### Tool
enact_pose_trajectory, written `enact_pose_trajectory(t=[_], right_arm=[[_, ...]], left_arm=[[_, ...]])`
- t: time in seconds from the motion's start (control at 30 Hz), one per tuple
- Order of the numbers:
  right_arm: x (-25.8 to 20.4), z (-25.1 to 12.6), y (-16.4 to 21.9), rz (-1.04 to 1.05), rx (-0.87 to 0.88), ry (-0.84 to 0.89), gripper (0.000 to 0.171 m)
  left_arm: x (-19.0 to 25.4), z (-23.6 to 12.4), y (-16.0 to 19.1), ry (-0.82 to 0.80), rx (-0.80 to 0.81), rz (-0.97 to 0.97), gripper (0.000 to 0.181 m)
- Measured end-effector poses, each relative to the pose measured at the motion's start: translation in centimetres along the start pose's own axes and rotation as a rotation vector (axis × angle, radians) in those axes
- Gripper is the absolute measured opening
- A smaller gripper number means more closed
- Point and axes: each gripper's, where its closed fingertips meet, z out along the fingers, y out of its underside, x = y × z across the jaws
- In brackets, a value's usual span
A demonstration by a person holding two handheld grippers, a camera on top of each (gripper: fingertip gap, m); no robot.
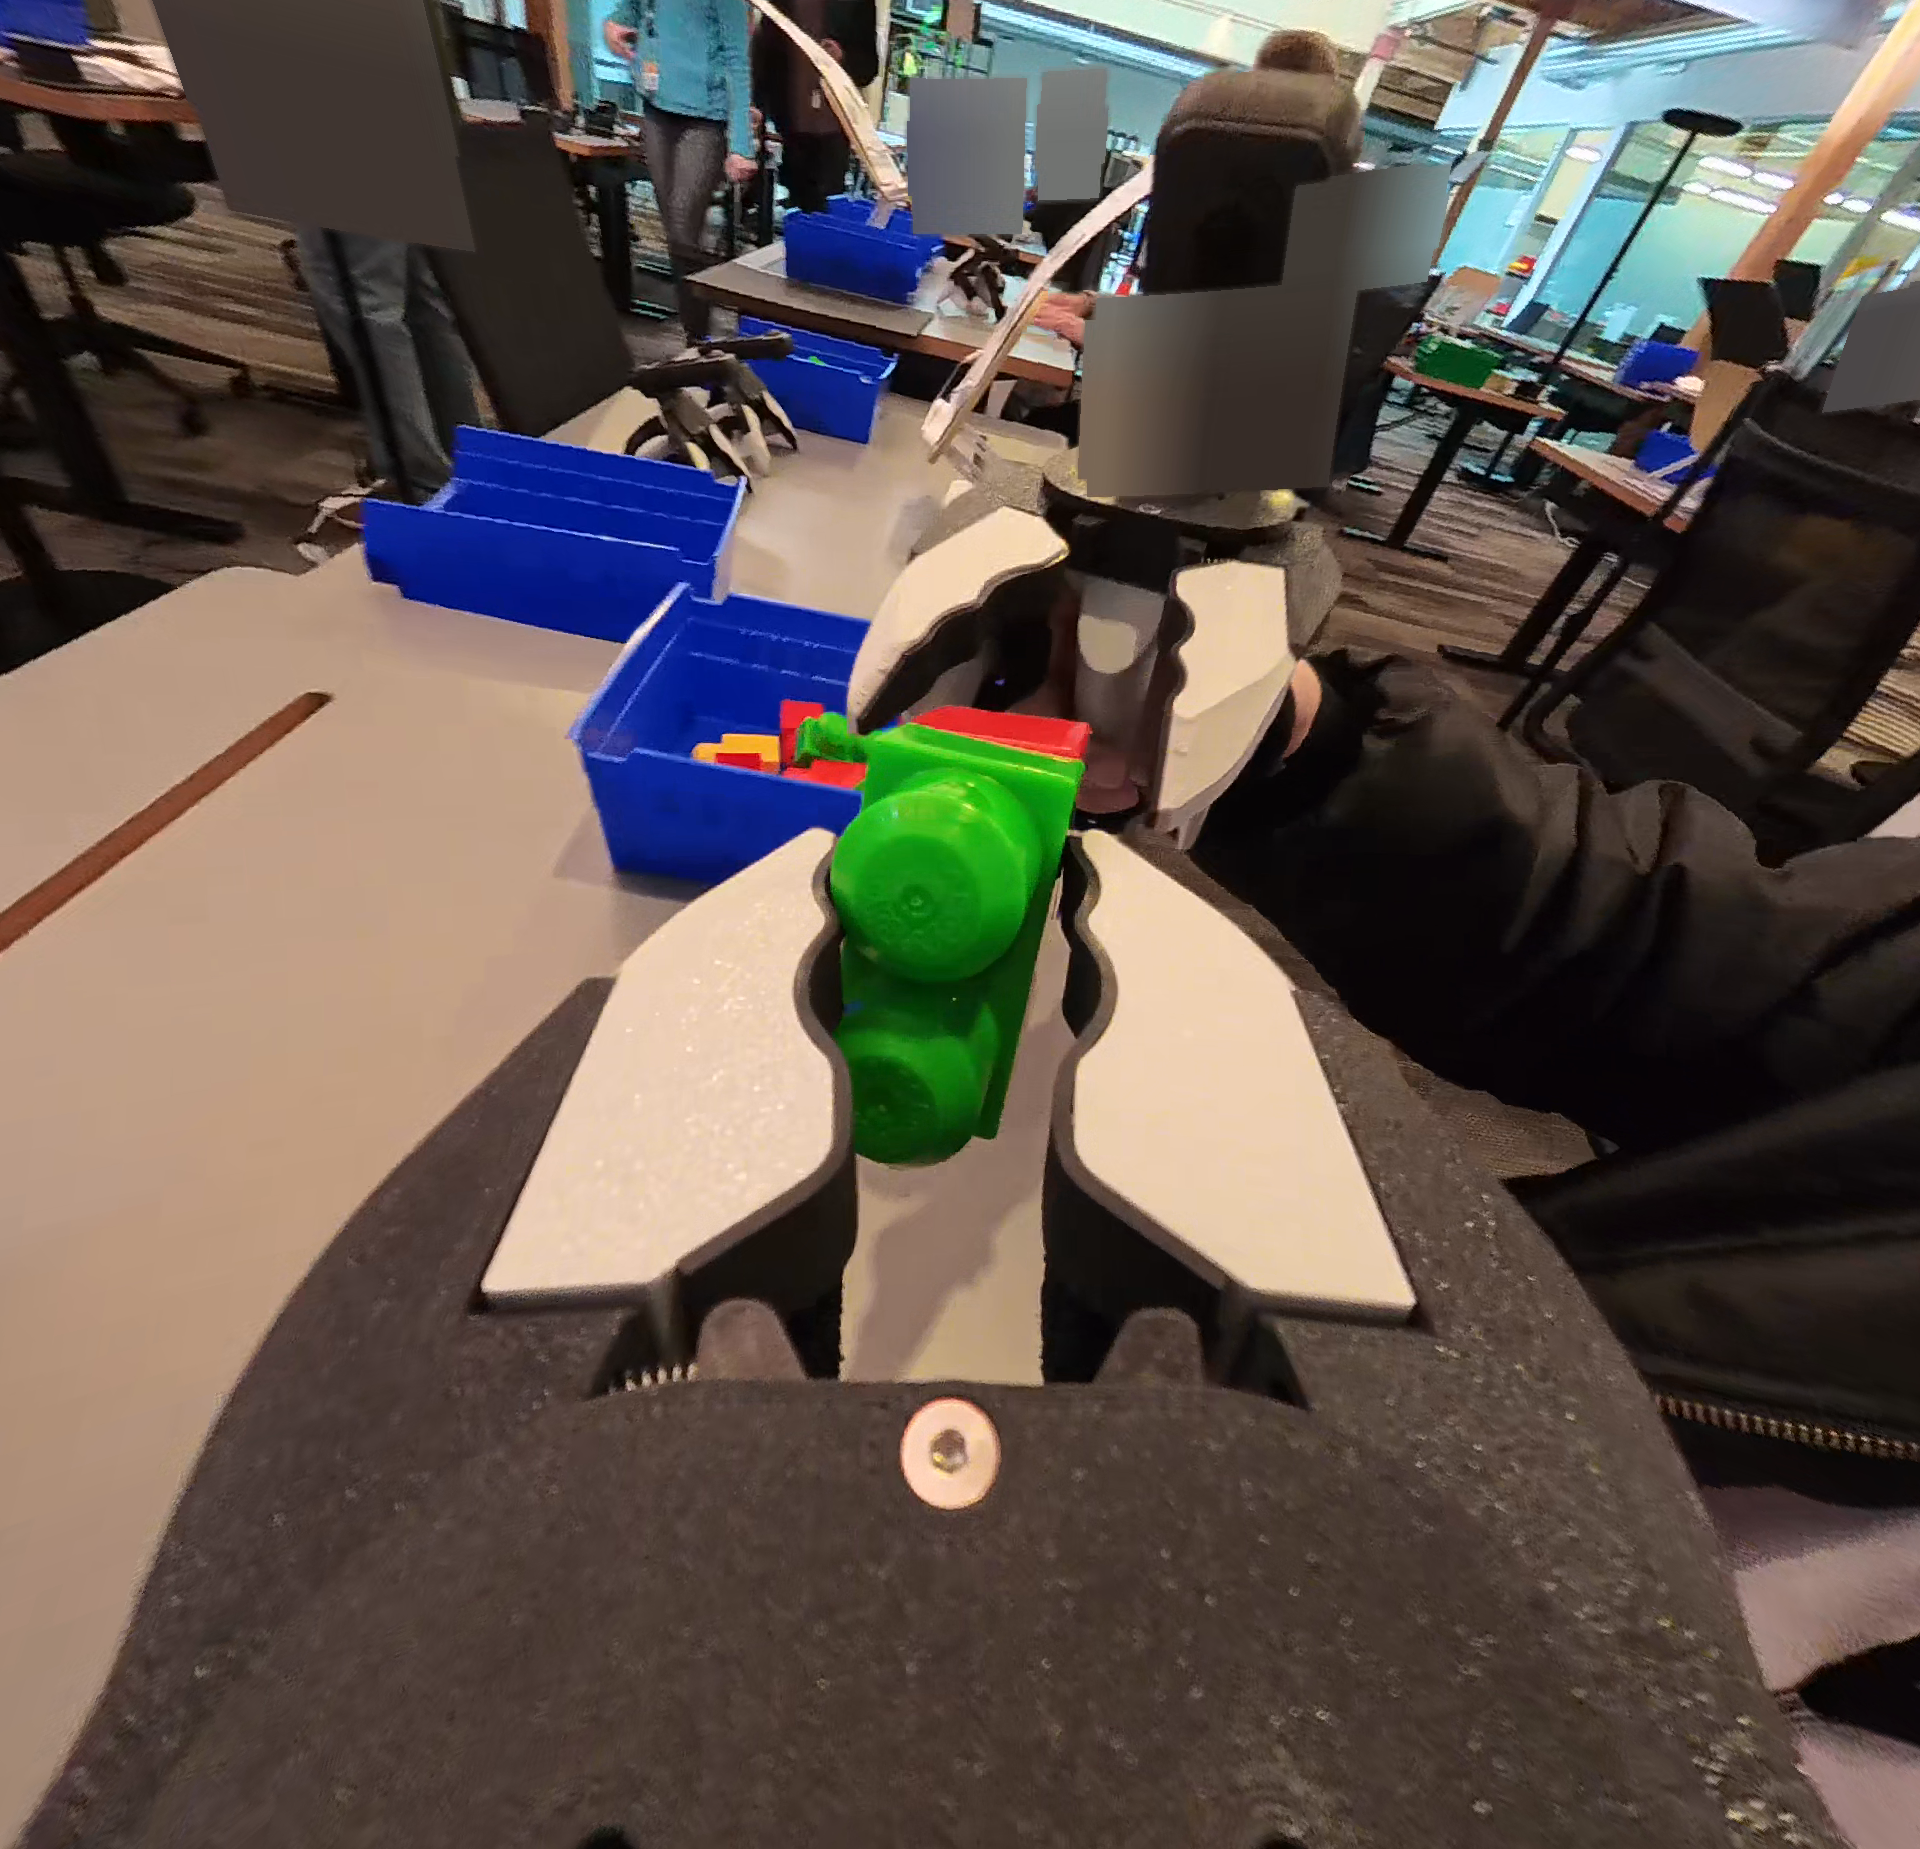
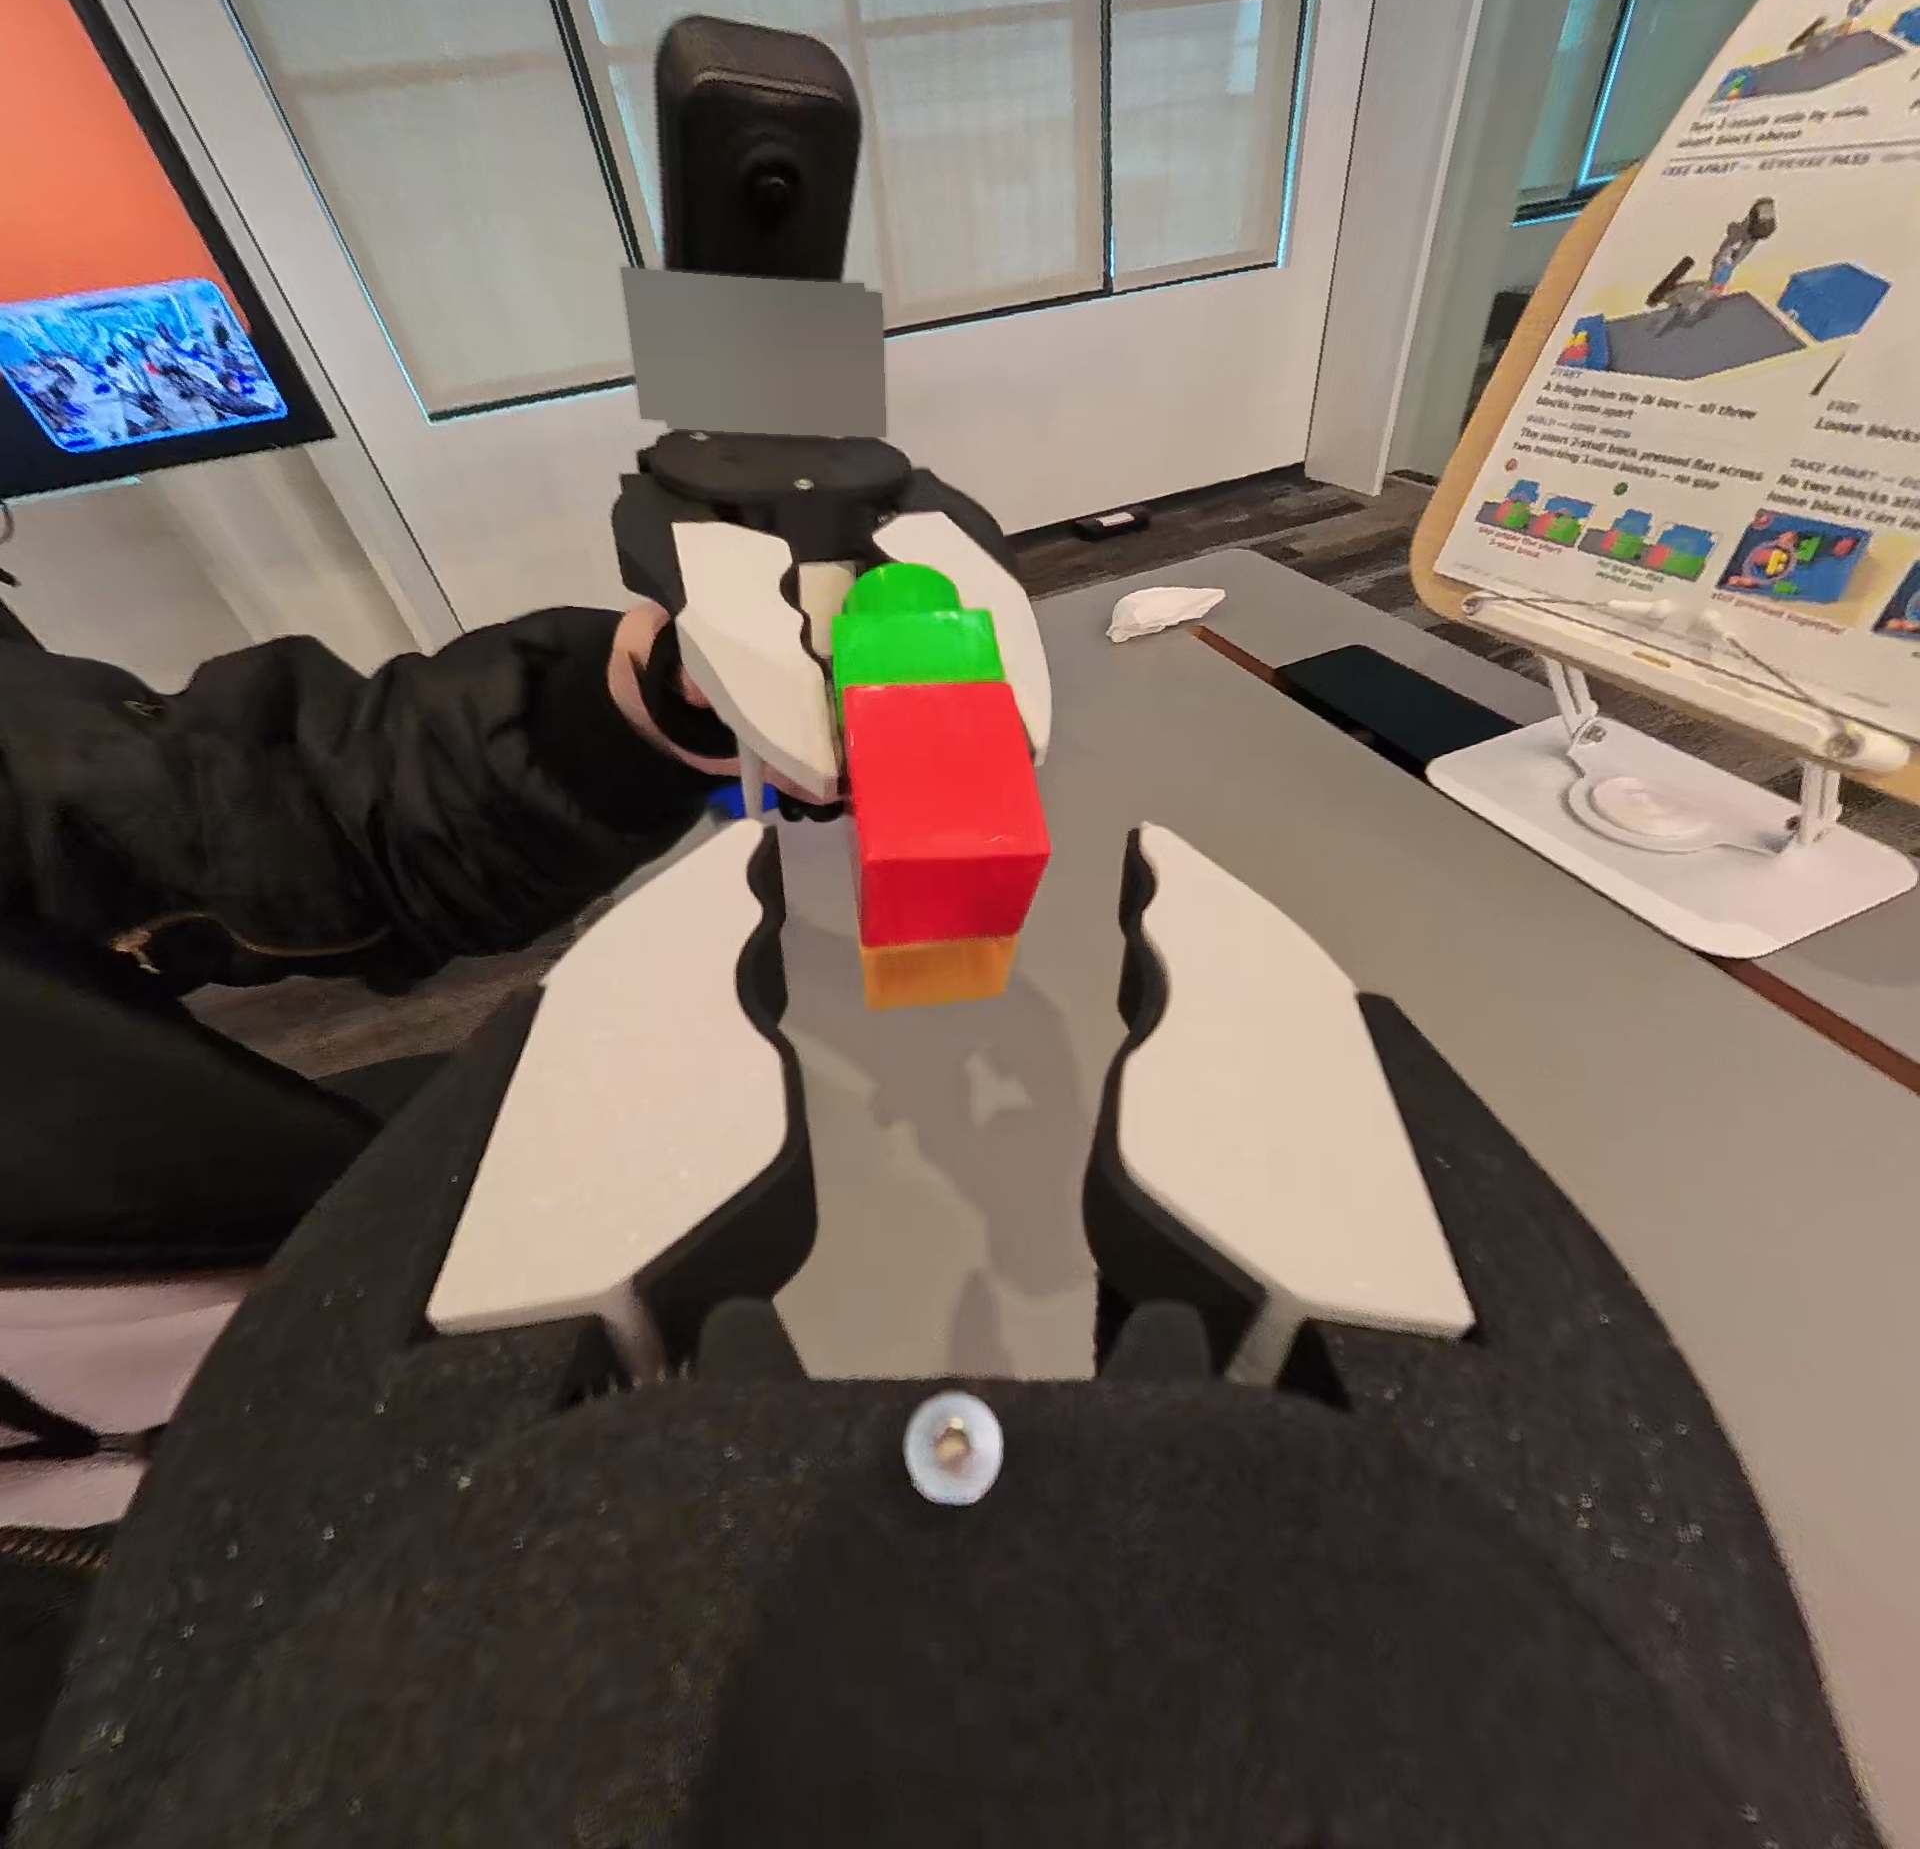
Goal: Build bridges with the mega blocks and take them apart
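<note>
1. The left wrist view shows the left tongs point(image 1: 951, 926) clamped on a green plastic two-stud block point(image 1: 940, 958), its two round studs facing the camera and its body pressed between both grey fingers point(image 1: 717, 1051).
2. Behind the green block a red plastic block point(image 1: 1013, 731) is joined to it, and the right tongs point(image 1: 1049, 760) face it from the far side.
3. Only this view shows a blue plastic bin point(image 1: 665, 760) on the grey counter point(image 1: 260, 1020), just left of the held blocks; loose red and yellow blocks point(image 1: 774, 750) lie inside it. A longer blue bin point(image 1: 551, 542) lies farther back.
4. The right wrist view shows the stack from the other end, held above the counter: green block point(image 2: 914, 636), red block point(image 2: 945, 812), and an orange plastic block point(image 2: 940, 973) nearest the camera, which the left view does not show.
5. The right tongs point(image 2: 945, 854) stand spread wide, fingers point(image 2: 1236, 1051) on either side of the red and orange blocks with clear gaps, touching nothing.
6. The left tongs point(image 2: 914, 677) appear beyond, pinching the green block.
7. Only this view shows a white stand point(image 2: 1683, 823) carrying an illustrated instruction board point(image 2: 1745, 365) at the right.
</note>
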Motion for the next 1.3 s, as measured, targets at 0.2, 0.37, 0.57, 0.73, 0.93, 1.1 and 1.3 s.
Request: enact_pose_trajectory(t=[0.2, 0.37, 0.57, 0.73, 0.93, 1.1, 1.3], right_arm=[[0.6, -3.8, 1.2, 0.033, -0.002, -0.016, 0.036], [1.0, -5.6, 1.9, 0.086, 0.013, -0.035, 0.035], [0.9, -6.7, 3.0, 0.121, 0.020, -0.053, 0.035], [0.5, -7.5, 3.5, 0.127, 0.019, -0.048, 0.035], [3.9, -14.6, 4.8, 0.138, 0.039, 0.163, 0.035], [13.2, -25.6, 11.5, 0.244, -0.162, 0.650, 0.035], [17.9, -28.2, 17.3, 0.388, -0.228, 0.820, 0.051]], left_arm=[[1.2, 4.8, 0.1, 0.072, 0.001, -0.049, 0.039], [1.5, 6.7, 0.2, 0.092, 0.013, -0.092, 0.039], [2.1, 7.8, 0.9, 0.127, 0.012, -0.112, 0.037], [2.7, 8.3, 1.2, 0.150, 0.026, -0.113, 0.037], [-0.8, 3.2, -1.4, 0.091, 0.171, -0.175, 0.037], [-2.1, 1.2, 0.6, 0.010, 0.071, -0.124, 0.037], [-1.2, 2.9, 2.2, 0.031, 0.035, -0.144, 0.037]])
